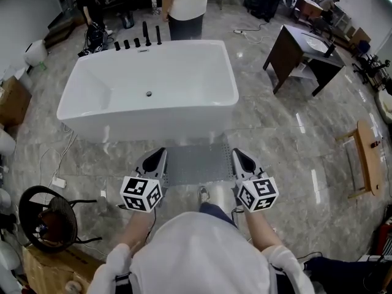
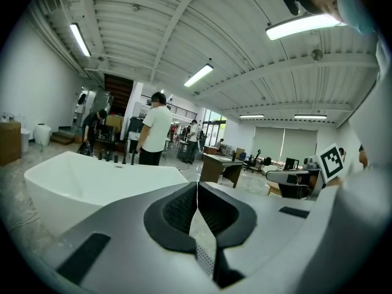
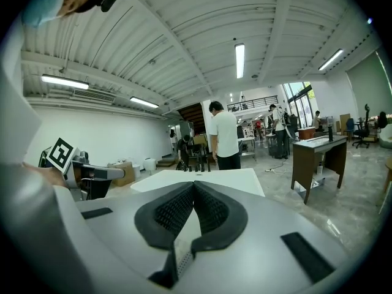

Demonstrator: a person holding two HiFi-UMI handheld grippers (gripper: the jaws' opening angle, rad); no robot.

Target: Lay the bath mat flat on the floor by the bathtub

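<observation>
Near centre, just this side of the bathtub [image 1: 147,90]: one grey perforated bath mat [image 1: 197,163], spread out between my two tools, its far edge close to the tub's near wall. Whether it rests on the floor [image 1: 275,139] I cannot tell. Left tool [image 1: 158,157]: jaws together, clamped on the mat's left side, with a strip of the perforated sheet showing between the pads in the left gripper view. Right tool [image 1: 240,158]: jaws together, clamped on the mat's right side in the same way. Both tools point toward the tub, roughly parallel, and each carries a marker cube at its near end. Bathtub: white, rectangular, freestanding, with a row of black fittings [image 1: 146,40] on its far rim. Far side, just beyond the tub: one person [image 1: 187,5] in a white top and dark trousers, standing. Far right: one dark bench [image 1: 300,54] with a pale top. Right: one low wooden stool [image 1: 367,158]. Near left: one round black fan [image 1: 46,219] on the floor, with cables trailing beside it.
</observation>
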